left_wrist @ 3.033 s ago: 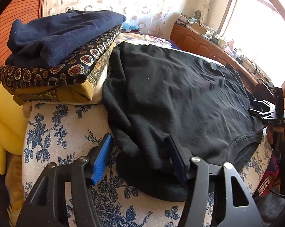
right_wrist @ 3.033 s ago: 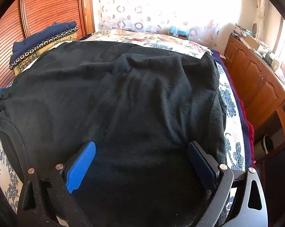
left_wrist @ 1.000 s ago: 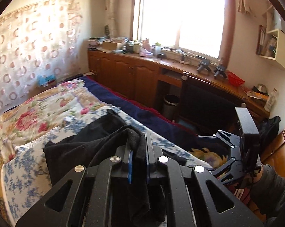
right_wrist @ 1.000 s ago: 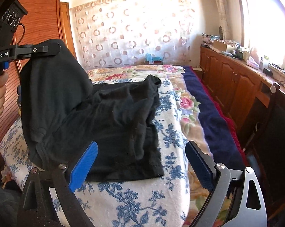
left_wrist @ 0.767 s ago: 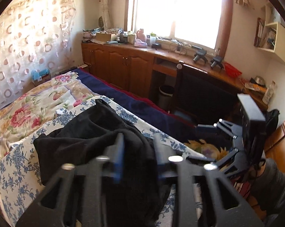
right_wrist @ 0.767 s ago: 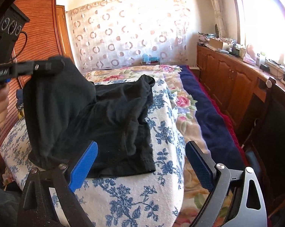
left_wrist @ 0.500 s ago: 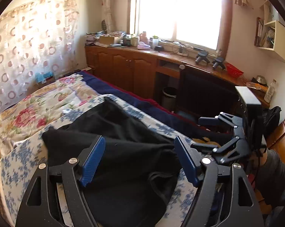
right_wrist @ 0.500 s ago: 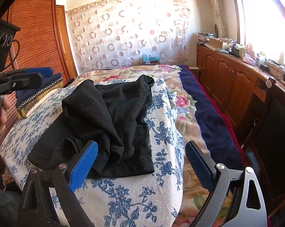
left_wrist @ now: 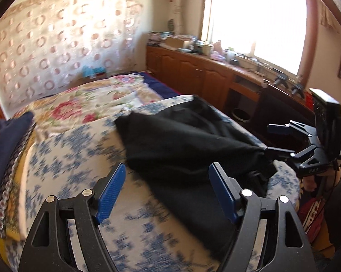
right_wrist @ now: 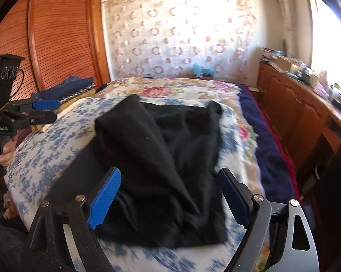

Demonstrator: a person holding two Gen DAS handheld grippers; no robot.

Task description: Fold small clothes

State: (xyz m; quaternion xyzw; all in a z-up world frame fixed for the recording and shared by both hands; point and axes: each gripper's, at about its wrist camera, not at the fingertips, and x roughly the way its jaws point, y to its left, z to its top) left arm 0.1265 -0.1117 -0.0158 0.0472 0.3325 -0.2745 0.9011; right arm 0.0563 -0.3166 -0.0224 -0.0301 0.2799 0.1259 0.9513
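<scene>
So the black knit garment (right_wrist: 161,158) is lying in a rumpled heap on the blue-and-white floral bedspread (left_wrist: 75,154), one big flap thrown diagonally over the rest and the near hem hanging toward the bed's edge. Both tools are empty right now: the left gripper (left_wrist: 165,192) has its blue pads spread wide just above the cloth, and the right gripper (right_wrist: 168,195) is wide open over the near hem too.

My take on doing this fold well: grab the edge of that loose flap, not the bunched middle, pull it taut and lay it straight so the sides line up, then smooth the wrinkles.

Writing-wise, there's white lettering on the left tool's body in the right camera, too blurry to read. A stack of folded dark blue and patterned textiles (right_wrist: 68,90) sits far left.
</scene>
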